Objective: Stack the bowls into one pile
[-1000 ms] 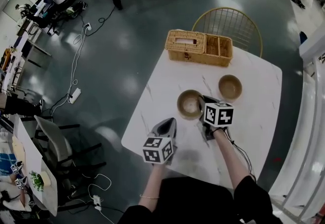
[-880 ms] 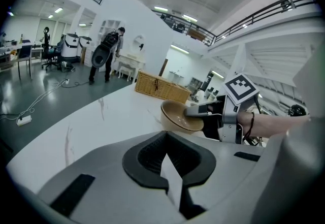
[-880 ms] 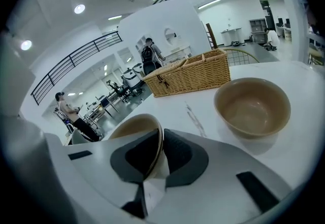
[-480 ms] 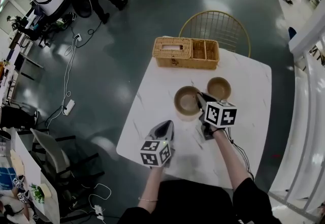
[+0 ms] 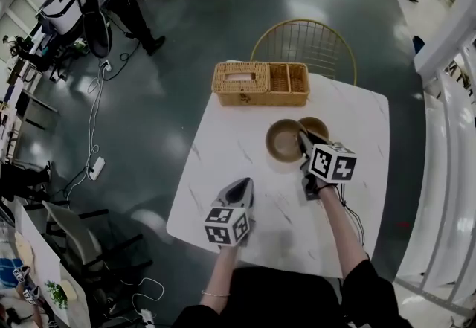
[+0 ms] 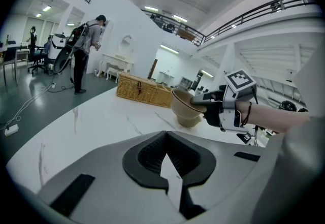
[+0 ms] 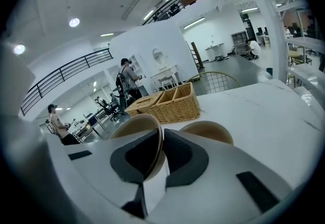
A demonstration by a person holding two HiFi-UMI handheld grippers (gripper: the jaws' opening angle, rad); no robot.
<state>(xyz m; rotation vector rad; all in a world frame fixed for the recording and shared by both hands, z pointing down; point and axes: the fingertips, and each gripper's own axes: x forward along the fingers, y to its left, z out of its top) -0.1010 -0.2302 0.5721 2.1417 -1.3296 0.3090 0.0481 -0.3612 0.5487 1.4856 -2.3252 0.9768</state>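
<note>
my right gripper [image 5: 303, 139] is clamped on the rim of the tan bowl [image 5: 285, 140], one jaw inside and one outside. the bowl is tilted and overlaps the edge of the second bowl [image 5: 318, 126], which sits on the white table [image 5: 223, 170] near the wicker basket [image 5: 260, 83]. i cannot tell whether the two bowls touch. my left gripper [image 5: 242, 185] has its jaws together and empty, over the table's near side, well apart from both bowls.
</note>
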